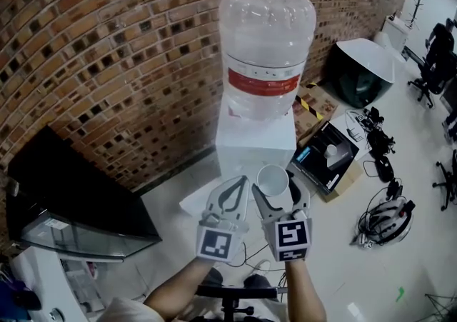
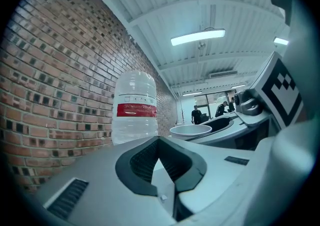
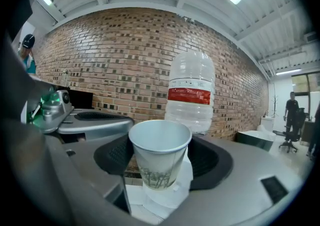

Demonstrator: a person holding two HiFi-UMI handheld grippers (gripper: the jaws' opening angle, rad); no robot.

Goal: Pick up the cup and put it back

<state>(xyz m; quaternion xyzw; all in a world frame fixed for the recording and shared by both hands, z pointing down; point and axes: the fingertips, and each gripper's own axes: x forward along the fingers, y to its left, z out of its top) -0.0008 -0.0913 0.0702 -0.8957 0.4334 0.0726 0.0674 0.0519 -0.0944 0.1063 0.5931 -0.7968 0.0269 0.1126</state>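
The white water dispenser stands against the brick wall, with a large clear bottle bearing a red label upside down on its top. The paper cup is in the air just in front of the dispenser, below the bottle and near the dispenser's front face, upright with its open mouth up. The right tool holds it: its two jaws stand wide, one on each side of the cup's wall, and the right gripper view shows a faint printed pattern low on the cup. The left tool hovers just beside the right one, also in front of the dispenser, with its jaws brought together at the tips and nothing between them. To the right of the dispenser, on the floor, lies an open cardboard box with a dark device in it, and farther that way sits a helmet among cables. To the left of the dispenser, along the wall, stands a low black cabinet. People stand well beyond the dispenser at the far end of the room.
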